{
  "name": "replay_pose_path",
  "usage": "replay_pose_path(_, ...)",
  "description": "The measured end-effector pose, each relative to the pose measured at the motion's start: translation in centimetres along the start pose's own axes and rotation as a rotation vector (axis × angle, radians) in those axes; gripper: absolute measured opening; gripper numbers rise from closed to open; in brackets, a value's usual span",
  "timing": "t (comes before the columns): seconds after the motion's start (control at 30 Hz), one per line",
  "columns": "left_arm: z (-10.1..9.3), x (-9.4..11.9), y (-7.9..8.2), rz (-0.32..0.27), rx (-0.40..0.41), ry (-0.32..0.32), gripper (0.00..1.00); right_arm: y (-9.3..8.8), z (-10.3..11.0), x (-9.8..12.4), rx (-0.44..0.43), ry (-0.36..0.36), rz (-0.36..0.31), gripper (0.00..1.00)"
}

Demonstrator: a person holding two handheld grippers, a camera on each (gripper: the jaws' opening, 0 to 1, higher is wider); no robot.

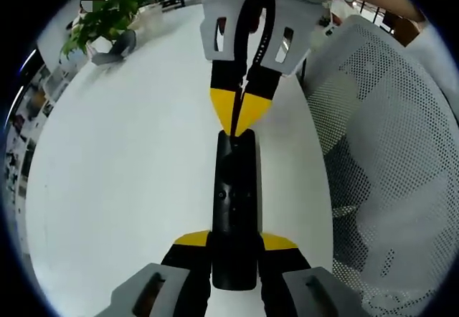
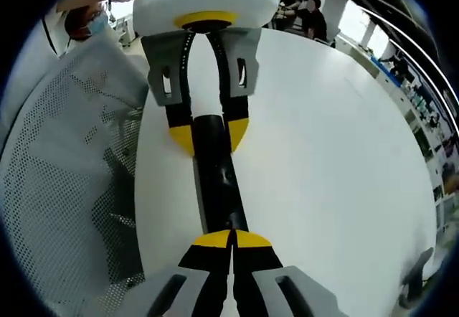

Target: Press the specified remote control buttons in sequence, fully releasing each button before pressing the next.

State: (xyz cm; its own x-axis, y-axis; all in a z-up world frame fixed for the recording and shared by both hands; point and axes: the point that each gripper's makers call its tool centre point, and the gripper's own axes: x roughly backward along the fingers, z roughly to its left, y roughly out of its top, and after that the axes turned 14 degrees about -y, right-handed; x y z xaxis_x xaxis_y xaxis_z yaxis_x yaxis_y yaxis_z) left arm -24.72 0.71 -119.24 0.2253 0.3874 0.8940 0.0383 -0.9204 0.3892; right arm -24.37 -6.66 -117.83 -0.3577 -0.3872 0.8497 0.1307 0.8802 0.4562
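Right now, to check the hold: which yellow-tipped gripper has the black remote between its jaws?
The left gripper: its jaws flank the slim black remote control. The right gripper has shut jaws, tips at its end.

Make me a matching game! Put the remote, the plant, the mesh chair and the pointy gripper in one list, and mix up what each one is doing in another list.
Things:
1. black remote
2. green plant
3. white mesh chair
4. right gripper

States or places:
A. at the far edge of the white table
B. jaws shut, yellow tips together at one end of the remote
C. clamped between the jaws of the left gripper
D. standing beside the table

Pairs: 1-C, 2-A, 3-D, 4-B
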Motion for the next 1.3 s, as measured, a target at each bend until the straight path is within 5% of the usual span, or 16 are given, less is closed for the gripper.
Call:
replay_pose_path(0.67,0.0,-0.1,0.0,-0.008,0.002,-0.001,0.24,-0.5,0.2,-0.1,0.044,0.005,0.018,0.00)
replay_pose_path(0.83,-0.1,-0.1,0.0,-0.010,-0.003,-0.003,0.24,-0.5,0.4,-0.1,0.049,-0.039,0.013,0.00)
replay_pose_path(1.07,-0.1,0.0,-0.1,-0.020,-0.010,0.000,0.24,0.3,0.6,0.2,-0.155,-0.010,-0.079,0.00)
replay_pose_path(1.3,-0.1,0.0,-0.1,-0.020,-0.011,0.003,0.24,0.8,0.7,-0.3,-0.118,-0.002,-0.067,0.00)
